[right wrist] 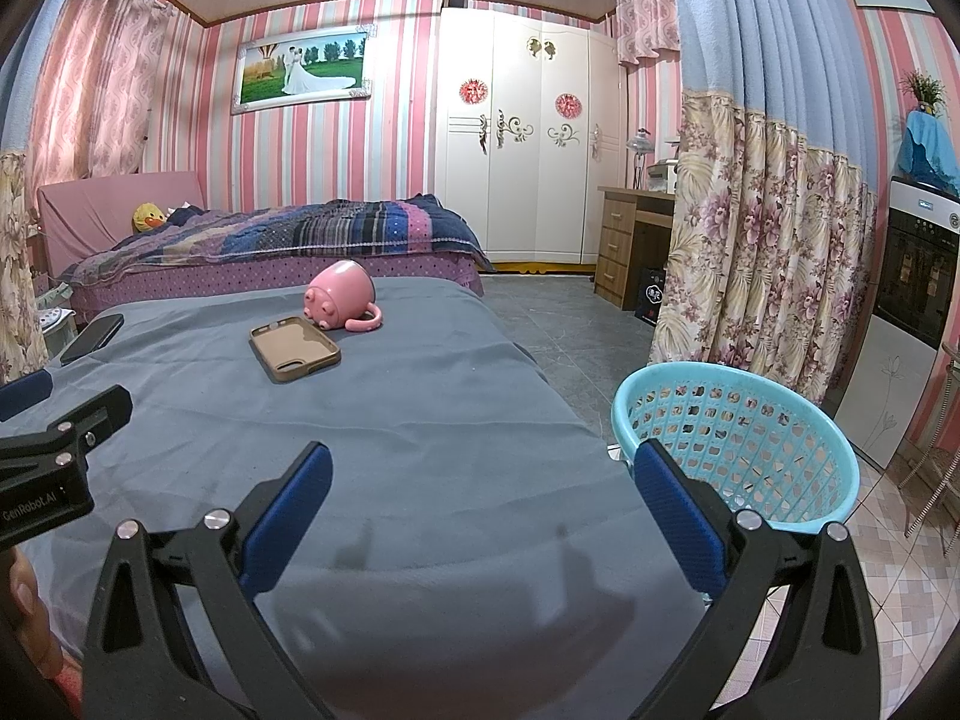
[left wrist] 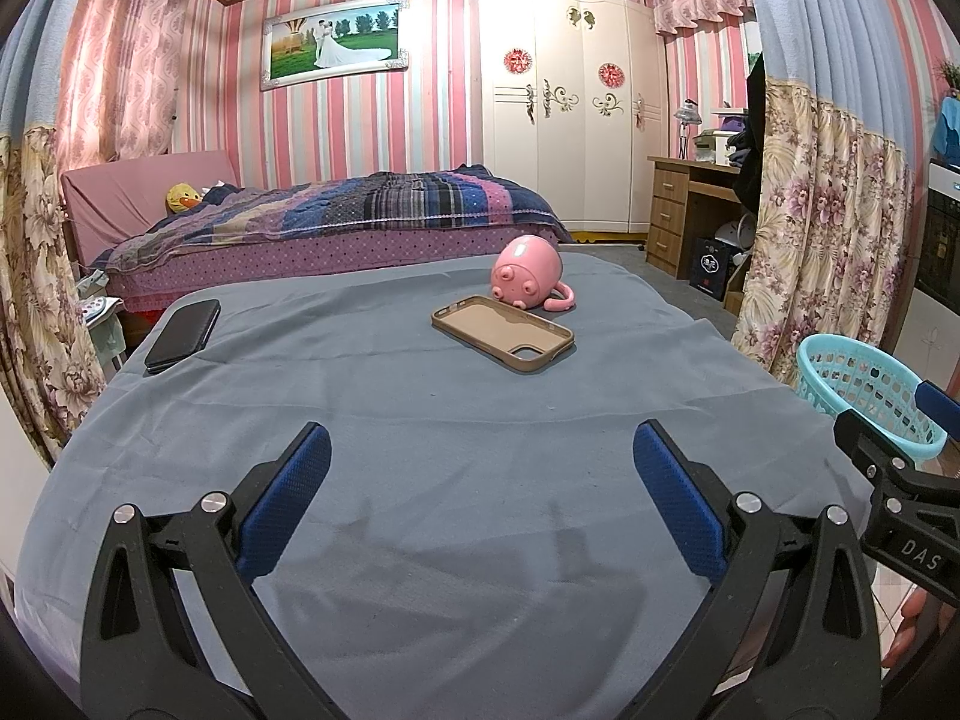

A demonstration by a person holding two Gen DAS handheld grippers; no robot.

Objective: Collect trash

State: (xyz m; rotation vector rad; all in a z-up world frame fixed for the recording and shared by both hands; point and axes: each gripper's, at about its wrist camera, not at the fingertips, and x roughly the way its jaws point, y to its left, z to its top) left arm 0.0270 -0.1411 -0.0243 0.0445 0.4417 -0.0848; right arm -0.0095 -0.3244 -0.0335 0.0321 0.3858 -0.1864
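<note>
Basket (right wrist: 738, 450) upright, mouth upward, beside the blue-grey cloth (right wrist: 390, 420).

Grippers: two, left gripper (left wrist: 482, 450) and right gripper (right wrist: 483, 468), both showing jaws spread wide, nothing between.
Baskets: one, turquoise basket (right wrist: 738, 456), sitting off the table's right edge.
Phone cases: one, tan phone case (left wrist: 503, 333), lying hollow side up.
Pink mugs: one, pig-face mug (left wrist: 528, 270), lying on its side, touching the case's far end.
Black wallets: one, black wallet (left wrist: 183, 335), lying near the left edge.
Cloths: one, grey-blue tablecloth (left wrist: 420, 420), covering the table.
</note>
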